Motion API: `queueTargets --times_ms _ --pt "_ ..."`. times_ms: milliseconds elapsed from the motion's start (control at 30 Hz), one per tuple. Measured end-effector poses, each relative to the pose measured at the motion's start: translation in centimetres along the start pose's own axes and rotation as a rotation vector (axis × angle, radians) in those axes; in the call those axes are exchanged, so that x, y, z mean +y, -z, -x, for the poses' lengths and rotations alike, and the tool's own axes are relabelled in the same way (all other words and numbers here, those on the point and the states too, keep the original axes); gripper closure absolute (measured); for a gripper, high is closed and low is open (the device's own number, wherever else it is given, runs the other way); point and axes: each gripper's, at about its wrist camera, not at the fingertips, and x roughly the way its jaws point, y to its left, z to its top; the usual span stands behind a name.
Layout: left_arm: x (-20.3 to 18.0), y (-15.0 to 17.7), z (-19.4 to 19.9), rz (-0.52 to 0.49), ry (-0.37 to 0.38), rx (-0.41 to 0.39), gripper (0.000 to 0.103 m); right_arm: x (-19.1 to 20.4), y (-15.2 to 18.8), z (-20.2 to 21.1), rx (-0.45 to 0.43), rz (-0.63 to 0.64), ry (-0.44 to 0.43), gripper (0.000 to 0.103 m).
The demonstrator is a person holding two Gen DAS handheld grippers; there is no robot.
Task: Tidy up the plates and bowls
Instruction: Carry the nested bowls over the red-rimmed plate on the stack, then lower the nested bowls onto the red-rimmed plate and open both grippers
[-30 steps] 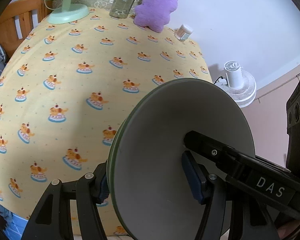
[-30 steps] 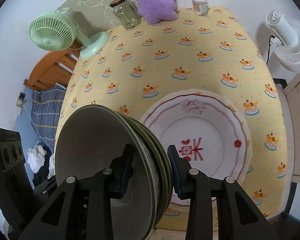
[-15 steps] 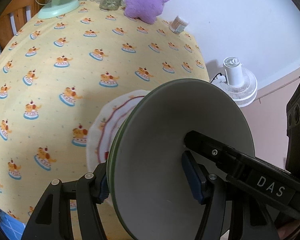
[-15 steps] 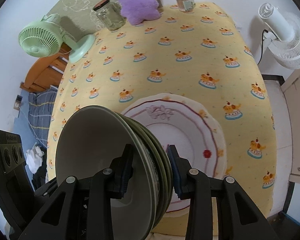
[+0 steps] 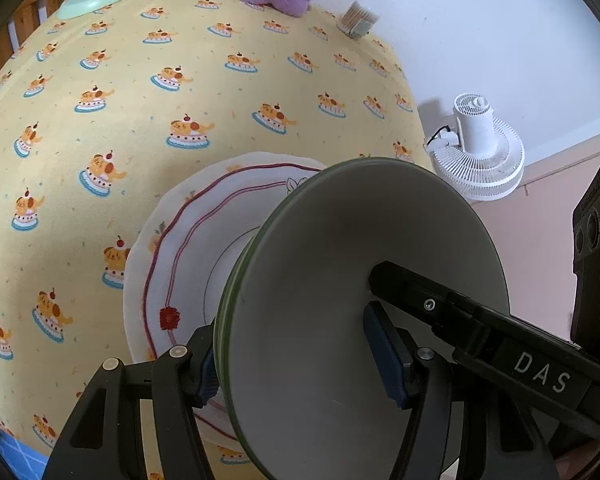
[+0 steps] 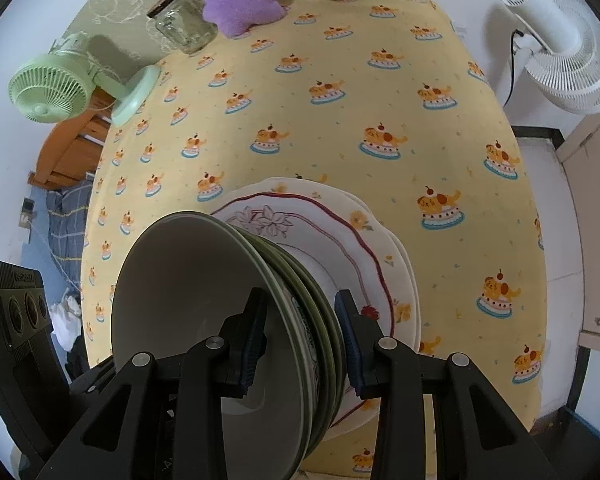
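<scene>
Presently, a nested stack of green-rimmed bowls (image 6: 204, 320) is held on edge between both grippers, above the white plates (image 6: 340, 240) with a red line and flower motif that lie on the yellow tablecloth (image 6: 340, 120) near its front edge. The right gripper (image 6: 300, 336) is closed narrowly on the stack's rim: one pad is seen inside the top bowl, the other against the outermost bowl. The left gripper (image 5: 296, 364) is clamped at a middling width across the same stack (image 5: 340, 280), one pad on the pale inner face, the other behind. No gap at the pads is observed.
</scene>
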Motion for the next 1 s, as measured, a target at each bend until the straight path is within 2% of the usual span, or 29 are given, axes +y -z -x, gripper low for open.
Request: queueTargets --times_ms 500,767,900,1000 --pt "-0.3 -1.0 -0.4 -0.022 -0.004 -0.012 0.040 -0.5 -1.2 -0.1 -0.032 -0.009 -0.011 0.062" --pt "-1.0 0.6 0.0 -0.019 -0.076 -0.021 0.037 -1.0 0.1 -0.2 -0.022 -0.008 -0.013 0.061" --pt "-1.4 1.6 0.3 -0.007 -0.094 -0.043 0.032 -1.6 0.8 0.3 -0.031 0.012 0.007 0.049" --pt "-1.7 2.4 0.7 0.003 -0.105 -0.066 0.028 -2.0 1.2 1.1 -0.057 0.023 0.008 0.044"
